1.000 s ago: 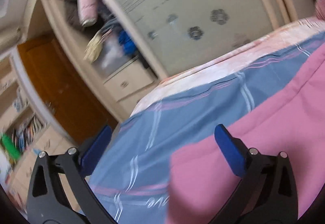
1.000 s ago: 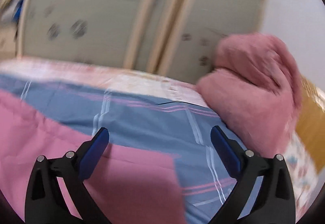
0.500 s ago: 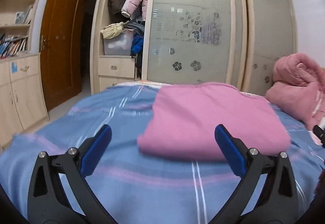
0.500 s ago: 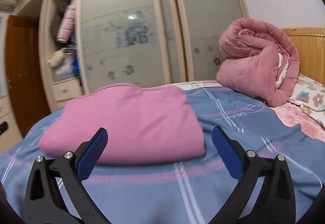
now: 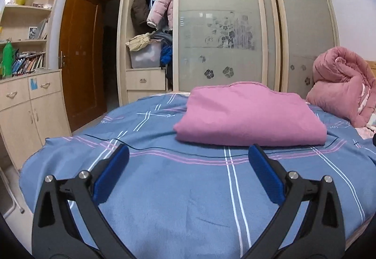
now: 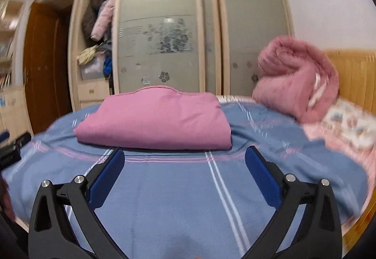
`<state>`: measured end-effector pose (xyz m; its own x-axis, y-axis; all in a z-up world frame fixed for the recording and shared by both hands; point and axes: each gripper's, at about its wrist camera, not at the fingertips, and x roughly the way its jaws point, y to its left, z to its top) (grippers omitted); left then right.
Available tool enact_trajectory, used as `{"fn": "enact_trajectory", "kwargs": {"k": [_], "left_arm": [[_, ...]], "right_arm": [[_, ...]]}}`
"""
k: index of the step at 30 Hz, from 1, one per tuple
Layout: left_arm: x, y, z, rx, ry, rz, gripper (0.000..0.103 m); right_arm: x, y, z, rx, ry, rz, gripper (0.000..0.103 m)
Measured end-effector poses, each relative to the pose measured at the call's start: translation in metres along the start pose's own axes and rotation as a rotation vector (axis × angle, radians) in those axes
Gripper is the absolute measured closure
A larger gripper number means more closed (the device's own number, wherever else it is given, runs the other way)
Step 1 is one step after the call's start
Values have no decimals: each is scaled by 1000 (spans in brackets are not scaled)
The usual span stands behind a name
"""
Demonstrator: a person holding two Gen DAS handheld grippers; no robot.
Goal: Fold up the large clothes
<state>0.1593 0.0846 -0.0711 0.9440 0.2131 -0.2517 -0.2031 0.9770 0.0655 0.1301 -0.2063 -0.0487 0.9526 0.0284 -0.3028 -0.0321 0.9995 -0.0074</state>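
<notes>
A pink garment [image 5: 249, 115] lies folded into a flat rectangle on the blue checked bedspread [image 5: 188, 188]; it also shows in the right wrist view [image 6: 155, 118]. My left gripper [image 5: 188, 153] is open and empty, held above the bedspread short of the garment's near edge. My right gripper [image 6: 184, 155] is open and empty too, just in front of the garment's near fold. Neither gripper touches the cloth.
A rolled pink quilt [image 5: 340, 83] sits at the bed's right end by the wooden headboard [image 6: 352, 75]. A wardrobe with sliding glass doors [image 5: 223, 24] stands behind the bed. A cabinet with bookshelves [image 5: 25, 94] and a brown door [image 5: 82, 54] are at left.
Both grippers have pulled back from the garment and levelled out. The pink garment now lies further away, folded on the bed. Both stayed open.
</notes>
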Motion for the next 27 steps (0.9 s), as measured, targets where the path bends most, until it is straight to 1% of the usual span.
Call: {"fn": "enact_trajectory", "kwargs": {"k": [2,4,6,8,9,11,14,16,18,21,24,27], "left_arm": [[-3,-3,6,38,4,0,2],[-13,-7,9,67,-12,-8,2],[-25,-14,10,79,-31,-38,2],[-30,-21,9,83,-29,-72,2],[-32,-25,7,84,-16,-97,2],[-30,-31,3,89,14,-124,2],[-27,-38,-3,107,12,-106,2],[-24,-42,-5,134,29,-97,2],[-21,-44,-5,150,36,-77,2],[-20,-41,-5,135,39,-72,2],[-19,-31,-3,79,41,-102,2],[-16,-28,-3,59,51,-104,2]], "right_arm": [[-7,3,8,-36,-2,12,1],[-16,4,13,-60,-38,-18,1],[-19,2,14,-67,-51,-43,1],[-15,0,10,-67,-10,-45,1],[-12,-1,7,-70,15,-58,1],[-10,-3,1,-68,35,-68,1],[-11,-6,-3,-56,35,-62,1],[-12,-7,-5,-53,41,-62,1],[-8,-8,-7,-43,72,-85,1],[4,-3,-13,-53,143,-85,1],[3,1,-14,-70,129,-90,1],[6,2,-15,-66,134,-84,1]]}}
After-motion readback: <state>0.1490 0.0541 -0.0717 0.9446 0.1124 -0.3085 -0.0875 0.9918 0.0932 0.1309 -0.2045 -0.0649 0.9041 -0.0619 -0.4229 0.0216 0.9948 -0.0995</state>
